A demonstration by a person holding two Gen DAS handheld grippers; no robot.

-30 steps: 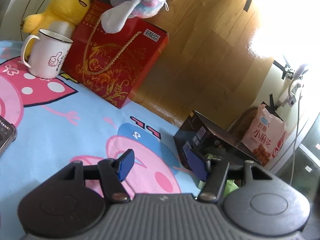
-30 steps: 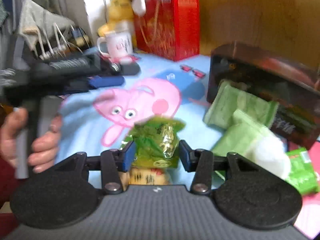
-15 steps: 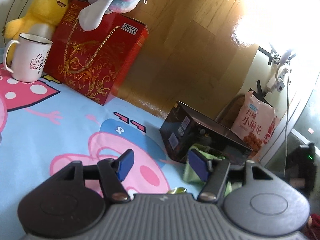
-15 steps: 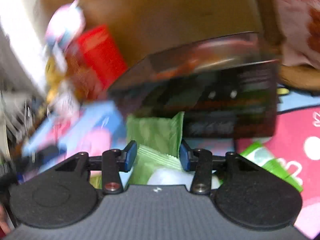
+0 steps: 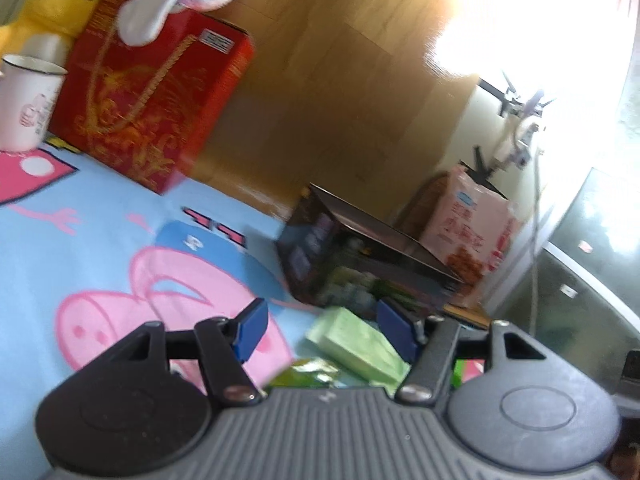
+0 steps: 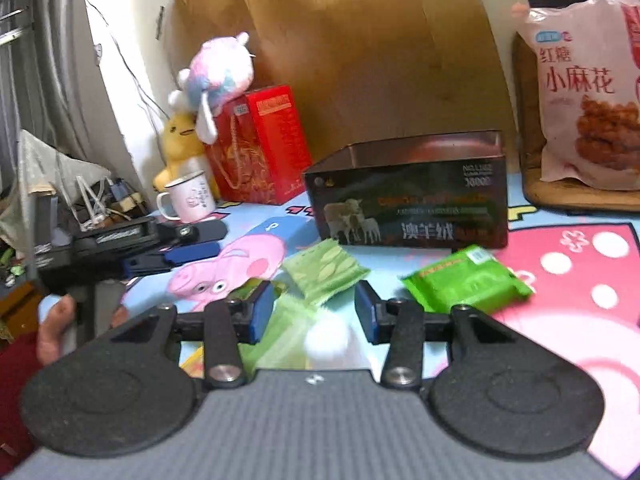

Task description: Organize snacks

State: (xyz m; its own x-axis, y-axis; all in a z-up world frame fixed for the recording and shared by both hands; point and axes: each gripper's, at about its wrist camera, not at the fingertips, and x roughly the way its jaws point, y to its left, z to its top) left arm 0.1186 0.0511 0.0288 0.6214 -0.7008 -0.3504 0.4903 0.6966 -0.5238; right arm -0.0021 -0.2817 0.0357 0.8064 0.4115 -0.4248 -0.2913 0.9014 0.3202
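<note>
A dark open-topped box (image 6: 408, 200) stands on the cartoon-print cloth, with green snack packets loose in front of it. My right gripper (image 6: 314, 312) hovers open over a blurred pale green packet (image 6: 296, 340) that lies between its jaws, and the pads do not press it. Just beyond lie a leaf-print green packet (image 6: 324, 270) and a bright green packet (image 6: 468, 280). My left gripper (image 5: 322, 328) is open and empty above a pale green packet (image 5: 356, 340) and a crinkly dark green one (image 5: 304, 372), facing the box (image 5: 320, 248). A hand (image 6: 56, 328) holds the left gripper (image 6: 192, 256).
A red gift box (image 6: 260, 144) with plush toys (image 6: 220, 76) on and behind it stands at the back left, a white mug (image 6: 190, 196) in front. A pink snack bag (image 6: 588, 92) leans at the back right. A wooden board rises behind. Clutter fills the far left.
The right gripper swept from over the dark green crinkly packet towards the box, then came over the pale green packet. The left gripper turned right, bringing the box and packets into view.
</note>
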